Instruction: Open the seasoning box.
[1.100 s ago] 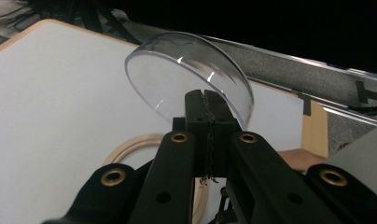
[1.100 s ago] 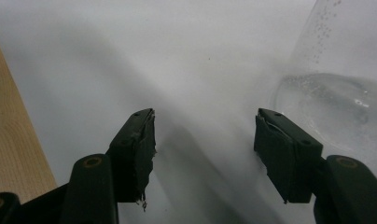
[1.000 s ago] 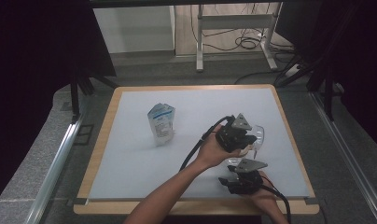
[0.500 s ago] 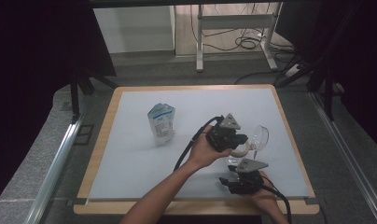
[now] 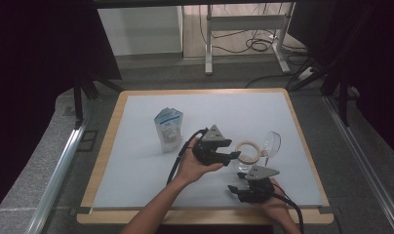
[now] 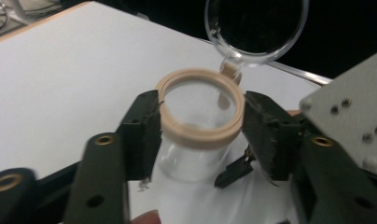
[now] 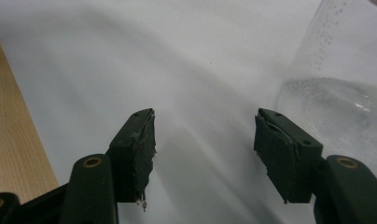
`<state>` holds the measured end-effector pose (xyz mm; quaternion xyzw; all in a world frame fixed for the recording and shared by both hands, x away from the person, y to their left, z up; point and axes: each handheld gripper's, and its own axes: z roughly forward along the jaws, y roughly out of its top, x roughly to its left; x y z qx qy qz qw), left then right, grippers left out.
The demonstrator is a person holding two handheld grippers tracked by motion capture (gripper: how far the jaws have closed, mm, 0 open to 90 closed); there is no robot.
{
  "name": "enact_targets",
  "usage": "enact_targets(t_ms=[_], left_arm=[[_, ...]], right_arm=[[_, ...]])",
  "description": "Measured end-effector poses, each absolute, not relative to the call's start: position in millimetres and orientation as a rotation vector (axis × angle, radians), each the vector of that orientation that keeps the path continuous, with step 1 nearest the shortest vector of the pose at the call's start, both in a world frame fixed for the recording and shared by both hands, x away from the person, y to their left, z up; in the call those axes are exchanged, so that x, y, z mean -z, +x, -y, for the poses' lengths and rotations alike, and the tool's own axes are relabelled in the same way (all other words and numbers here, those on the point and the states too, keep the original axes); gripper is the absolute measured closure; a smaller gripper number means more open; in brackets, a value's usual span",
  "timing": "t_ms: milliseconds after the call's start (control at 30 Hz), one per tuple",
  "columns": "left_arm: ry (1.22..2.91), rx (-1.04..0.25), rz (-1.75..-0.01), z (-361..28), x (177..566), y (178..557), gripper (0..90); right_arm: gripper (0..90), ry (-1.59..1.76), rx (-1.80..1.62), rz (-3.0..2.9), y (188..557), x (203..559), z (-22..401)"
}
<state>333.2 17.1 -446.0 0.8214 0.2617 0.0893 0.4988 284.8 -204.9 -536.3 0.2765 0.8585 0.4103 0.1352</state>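
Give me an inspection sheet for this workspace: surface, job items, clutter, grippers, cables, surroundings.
Surface: white mat on a wooden-edged table.
Job's things: clear glass jar with a beige ring rim, standing upright; its clear round hinged lid is flipped open behind it.
Clutter: blue-and-white pouch standing apart to the left of the jar.
Grippers: left gripper has just been opening, its jaws straddle the jar's rim, the left pad close against it, the right pad clear. Right gripper is open with nothing between its jaws, jar beside it.
Cables: black cable trails from the left gripper; more cables on the floor beyond.
Surroundings: metal frame legs, dark drapes at the sides.
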Motion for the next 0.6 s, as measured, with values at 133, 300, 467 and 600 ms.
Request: enact_targets(t_ms=[133,300,467,600], left_arm=[[1.998,-0.231,-0.663,-31,456,328,41.0],[1.994,-0.261,-0.702,-48,467,319,36.2],[1.992,-0.279,-0.741,-68,479,310,34.8],[1.994,-0.297,-0.772,-83,488,304,34.6]], right_arm=[[38.9,0.801,-1.192,-2.486,285,535,204],[38.4,0.800,-1.190,-2.486,286,534,201],[38.2,0.804,-1.205,-2.470,287,532,198],[38.2,0.808,-1.212,-2.468,287,532,196]])
